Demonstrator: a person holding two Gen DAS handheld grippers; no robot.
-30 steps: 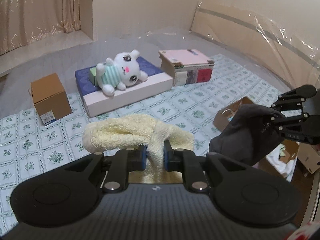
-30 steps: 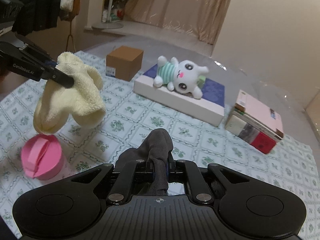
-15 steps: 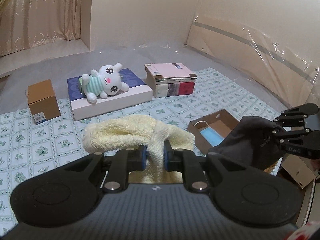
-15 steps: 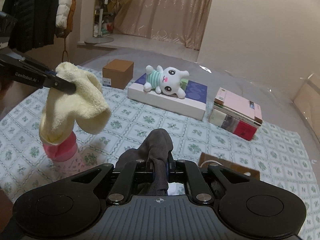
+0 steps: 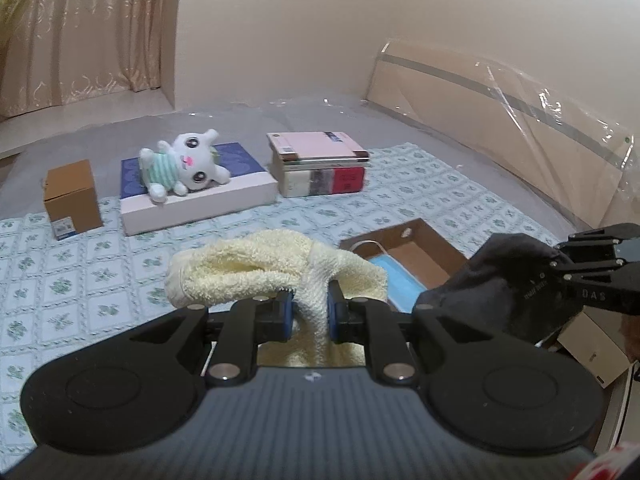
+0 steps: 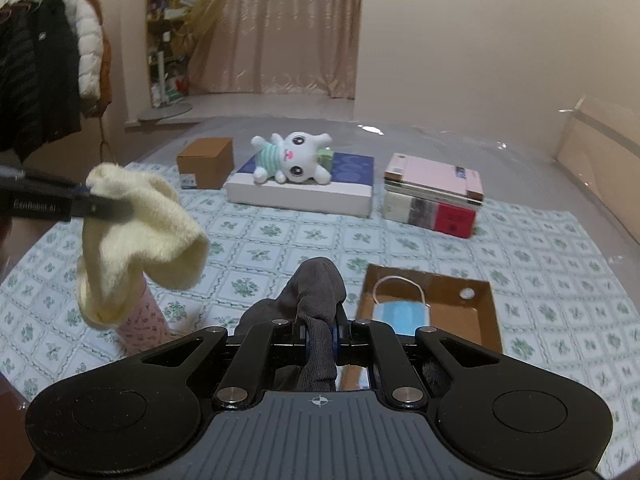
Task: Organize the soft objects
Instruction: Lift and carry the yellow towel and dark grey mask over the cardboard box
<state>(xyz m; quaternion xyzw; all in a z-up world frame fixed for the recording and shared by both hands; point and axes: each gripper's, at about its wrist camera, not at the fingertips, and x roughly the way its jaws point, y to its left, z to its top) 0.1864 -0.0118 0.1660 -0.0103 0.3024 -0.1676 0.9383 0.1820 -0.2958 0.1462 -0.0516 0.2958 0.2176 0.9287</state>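
Left gripper (image 5: 310, 314) clamped on fluffy cream terry sock (image 5: 256, 272); only right wrist view shows pink patterned cup (image 6: 142, 326) beneath it; right gripper (image 6: 320, 334) pinching dark grey knit sock (image 6: 316, 300), above open brown cardboard box (image 6: 486, 304)

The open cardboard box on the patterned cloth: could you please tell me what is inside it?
A blue face mask with a white ear loop lies in the open cardboard box. The box's near end is hidden behind the right hand-held gripper and its dark sock.
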